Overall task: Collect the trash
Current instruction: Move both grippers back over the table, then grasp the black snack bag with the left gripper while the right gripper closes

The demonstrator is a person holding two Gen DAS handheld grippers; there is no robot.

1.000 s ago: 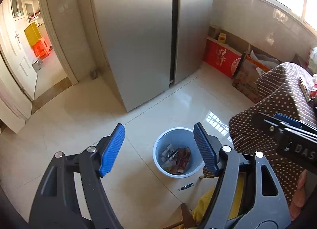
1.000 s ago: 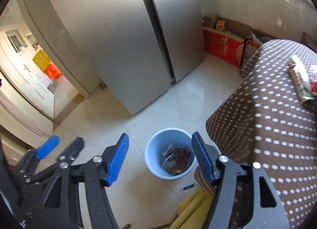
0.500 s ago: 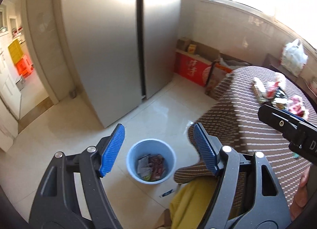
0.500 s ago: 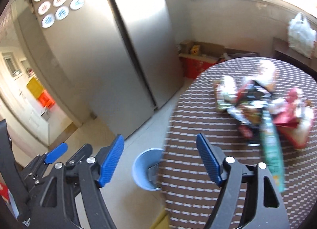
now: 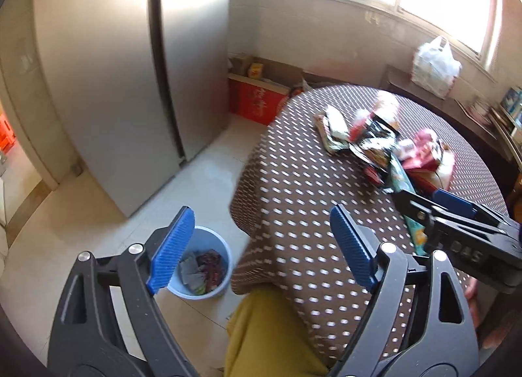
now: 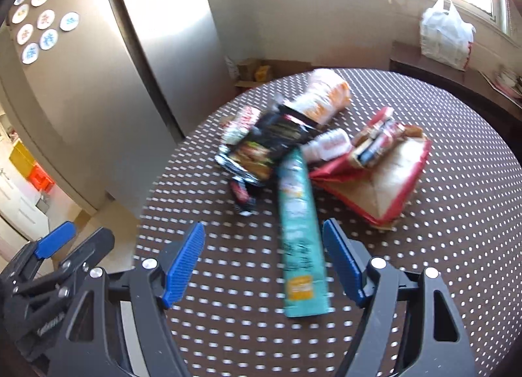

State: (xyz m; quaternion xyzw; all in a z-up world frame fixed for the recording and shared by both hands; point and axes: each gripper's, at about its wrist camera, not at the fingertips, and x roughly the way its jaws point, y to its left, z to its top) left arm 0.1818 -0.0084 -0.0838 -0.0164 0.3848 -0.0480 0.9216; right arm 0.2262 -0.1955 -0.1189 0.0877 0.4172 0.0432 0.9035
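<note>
Sunlit kitchen tiles ran from a steel double-door refrigerator (image 5: pixel 130 83) to a round table under a brown dotted tablecloth (image 6: pixel 440 246). Round magnets (image 6: pixel 45 2) on the refrigerator carried characters too blurred to read, and a red carton (image 5: pixel 257 104) by the wall bore unreadable gold script. The trash pile (image 6: pixel 319 148) lay mid-table: a long teal snack pouch (image 6: pixel 300 236), a black wrapper, a red paper bag, all print smeared. On the floor beside the table stood a blue bin (image 5: pixel 204 269) with wrappers inside. The left gripper (image 5: pixel 257 246) was opening, nothing between its jaws. The right gripper (image 6: pixel 262 266) hung wide over the pouch, pads clear of it. A white plastic bag (image 6: pixel 445 34) sat under the window.
</note>
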